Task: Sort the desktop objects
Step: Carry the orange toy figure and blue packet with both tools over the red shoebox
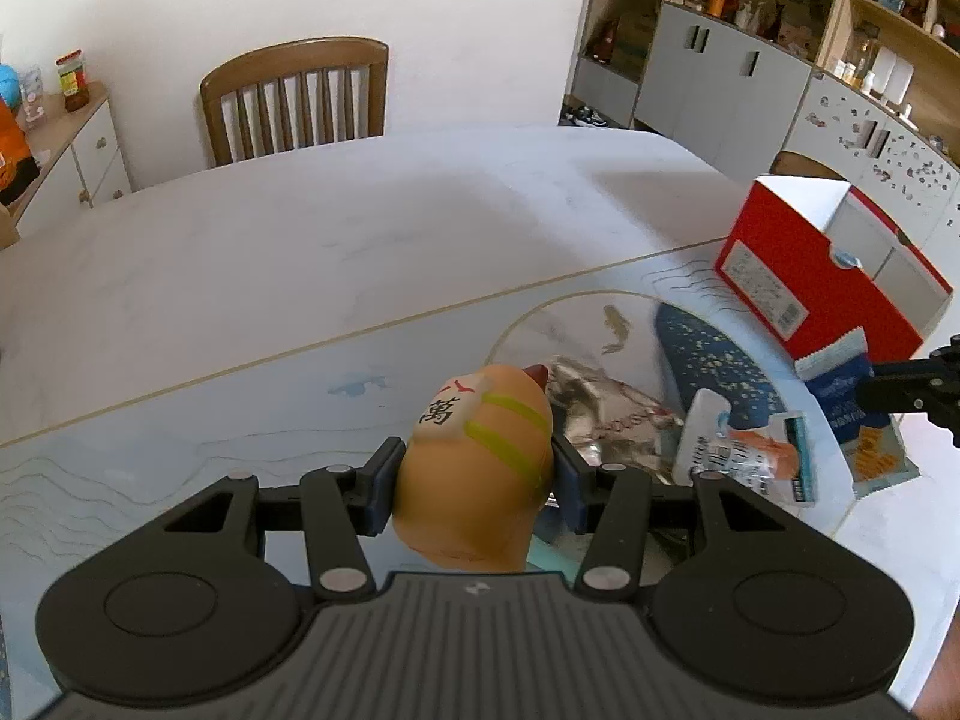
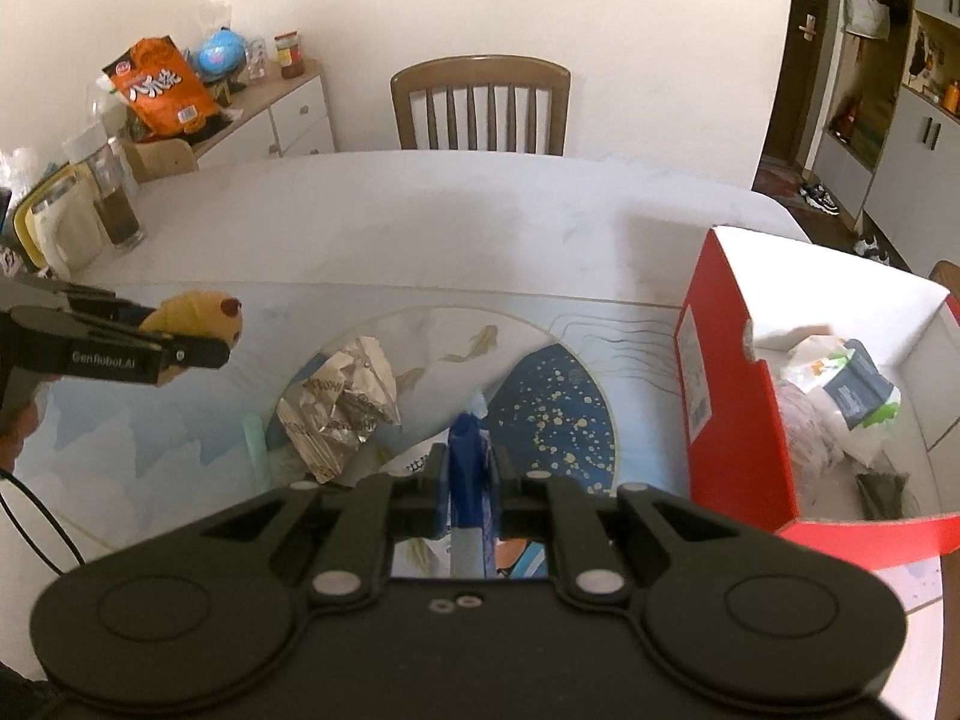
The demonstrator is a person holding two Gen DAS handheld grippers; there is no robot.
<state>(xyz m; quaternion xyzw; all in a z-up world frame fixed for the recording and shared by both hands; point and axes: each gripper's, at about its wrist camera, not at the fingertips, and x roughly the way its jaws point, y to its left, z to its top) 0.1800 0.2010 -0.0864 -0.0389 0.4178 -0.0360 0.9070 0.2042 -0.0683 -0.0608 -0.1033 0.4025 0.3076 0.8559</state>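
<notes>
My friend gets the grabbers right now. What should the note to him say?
Left gripper: shut on the yellow duck toy, lifted off the mat.
Right gripper: shut on a blue packet.
Red box, at the right: already has wrappers and bags inside.
Still on the mat: crumpled silver wrapper, a white snack packet and a blue one beside the box.
Left to do: place both held things, then sort the rest.

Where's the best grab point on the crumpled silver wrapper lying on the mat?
Probably the raised folded ridge along the top of the crumpled silver wrapper, coming from straight above. It lies loose and creased on the fish-print mat, so its flat edges give the tool little to pinch; the ridge stands proud.
</notes>
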